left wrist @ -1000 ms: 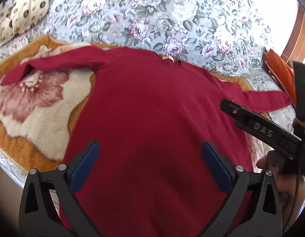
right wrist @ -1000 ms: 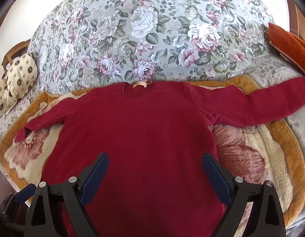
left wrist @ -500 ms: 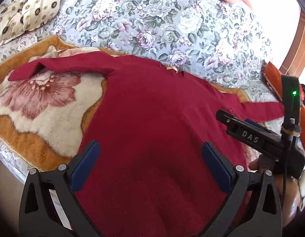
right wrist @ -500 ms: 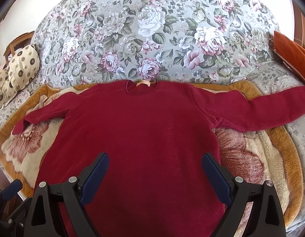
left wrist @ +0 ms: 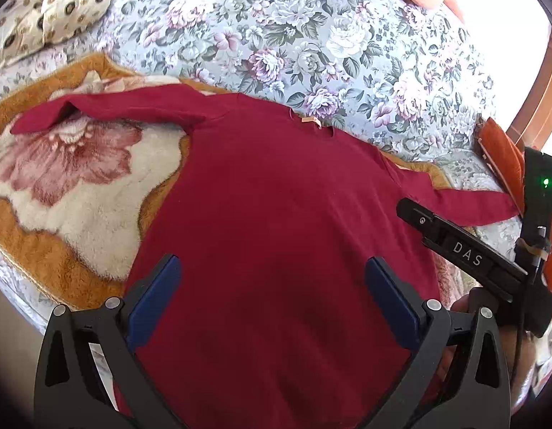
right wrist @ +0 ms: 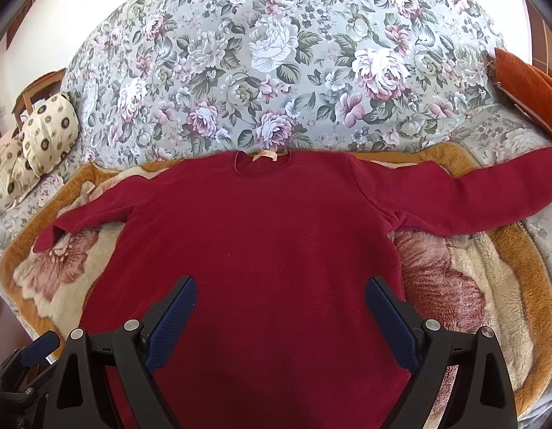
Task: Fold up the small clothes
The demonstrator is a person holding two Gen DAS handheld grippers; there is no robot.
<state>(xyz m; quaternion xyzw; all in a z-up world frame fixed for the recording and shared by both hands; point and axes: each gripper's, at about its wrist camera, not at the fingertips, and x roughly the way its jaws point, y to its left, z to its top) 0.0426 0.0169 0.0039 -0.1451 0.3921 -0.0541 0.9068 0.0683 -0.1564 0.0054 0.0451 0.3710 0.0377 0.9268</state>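
I see the dark red long-sleeved knit sweater [right wrist: 261, 236] lying flat and unfolded on the plush flowered blanket [right wrist: 472, 286]; my left tool [left wrist: 272, 300] and right tool [right wrist: 279, 318] are spread, holding nothing, so all folding remains

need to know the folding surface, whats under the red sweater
The red sweater lies flat on a plush orange-bordered blanket with pink flower print, itself over a floral bedspread. The blanket beneath the sweater's body is covered, so unseen.
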